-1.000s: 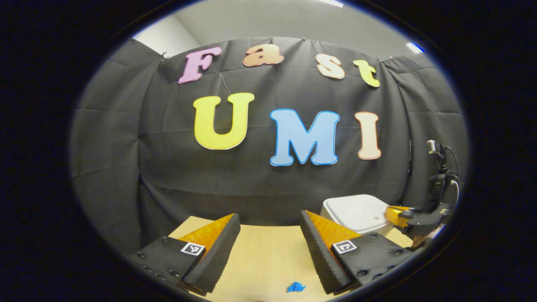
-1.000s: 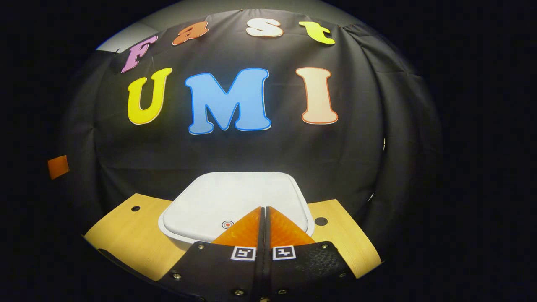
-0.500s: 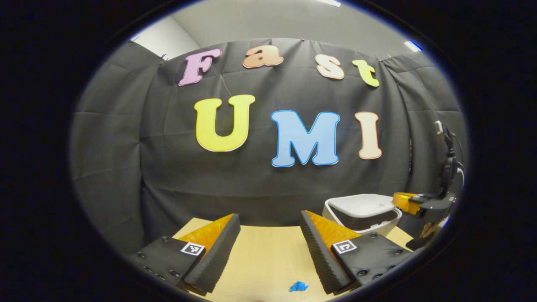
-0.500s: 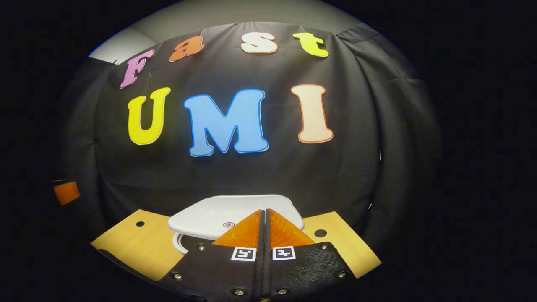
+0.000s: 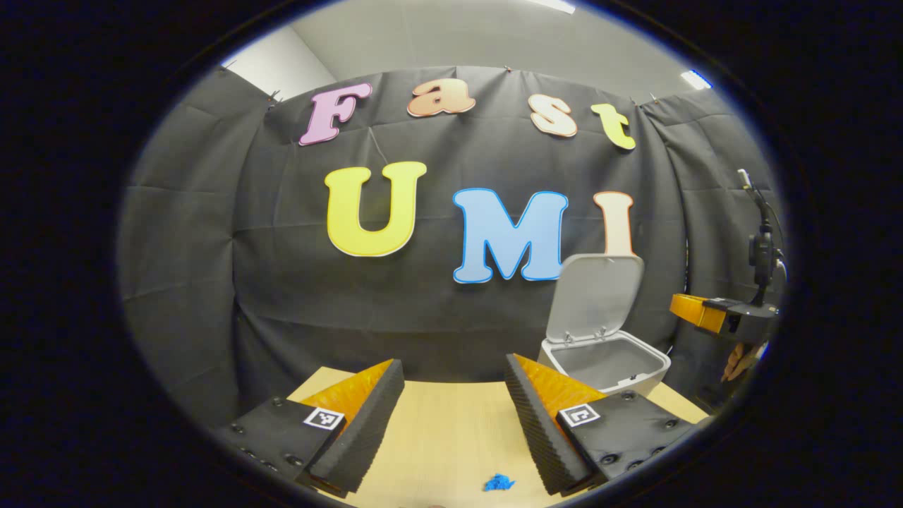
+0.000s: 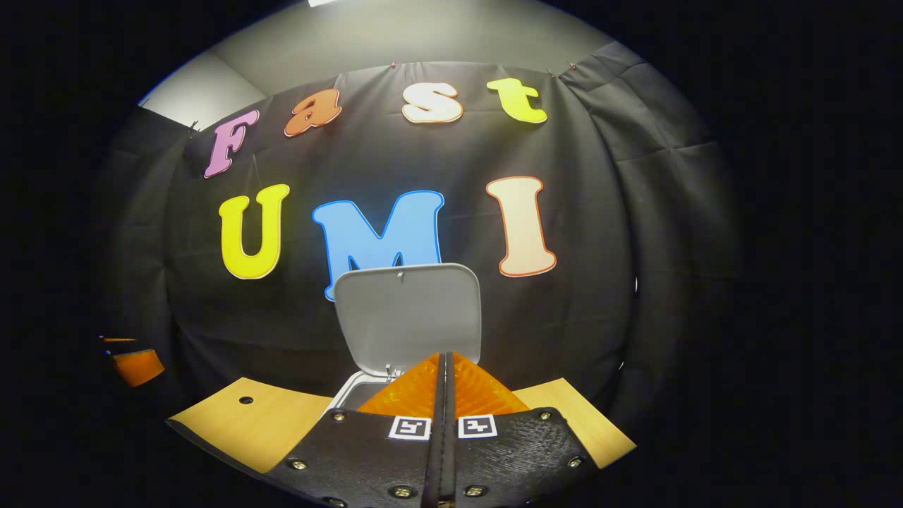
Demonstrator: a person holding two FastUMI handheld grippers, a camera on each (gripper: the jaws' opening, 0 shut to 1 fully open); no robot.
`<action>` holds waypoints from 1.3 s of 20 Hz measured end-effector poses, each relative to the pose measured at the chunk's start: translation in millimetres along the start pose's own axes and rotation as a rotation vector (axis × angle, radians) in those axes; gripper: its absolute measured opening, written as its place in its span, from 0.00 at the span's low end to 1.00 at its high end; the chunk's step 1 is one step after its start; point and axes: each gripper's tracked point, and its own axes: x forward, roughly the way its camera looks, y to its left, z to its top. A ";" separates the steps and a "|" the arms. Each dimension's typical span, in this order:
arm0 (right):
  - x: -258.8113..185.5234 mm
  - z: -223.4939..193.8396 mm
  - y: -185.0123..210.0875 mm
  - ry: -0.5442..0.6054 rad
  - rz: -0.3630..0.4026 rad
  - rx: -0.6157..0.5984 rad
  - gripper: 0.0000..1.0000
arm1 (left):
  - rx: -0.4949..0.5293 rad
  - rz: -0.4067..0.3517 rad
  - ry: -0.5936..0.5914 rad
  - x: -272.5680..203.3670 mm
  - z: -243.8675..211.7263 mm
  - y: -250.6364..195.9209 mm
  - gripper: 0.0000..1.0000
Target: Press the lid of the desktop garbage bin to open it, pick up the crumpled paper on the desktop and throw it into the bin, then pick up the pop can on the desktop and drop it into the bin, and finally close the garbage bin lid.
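Right gripper (image 6: 443, 356): fingers pressed flat together, gripping nothing, poised above the near edge of the desktop garbage bin (image 6: 347, 395). Directly beyond its tips the lid (image 6: 408, 316) stands upright, so the opening step is judged complete. Left gripper (image 5: 451, 402): fingers spread wide, empty, low over the wooden desktop (image 5: 451, 430); the open bin lies forward and to its right. A small blue scrap (image 5: 498, 482) lies just beneath it. Paper, can and lid closure appear outstanding.
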 end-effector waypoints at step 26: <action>-36.4 32.3 17.0 -0.048 0.060 -0.081 0.95 | -0.008 -0.082 0.056 11.9 -35.0 -21.8 0.96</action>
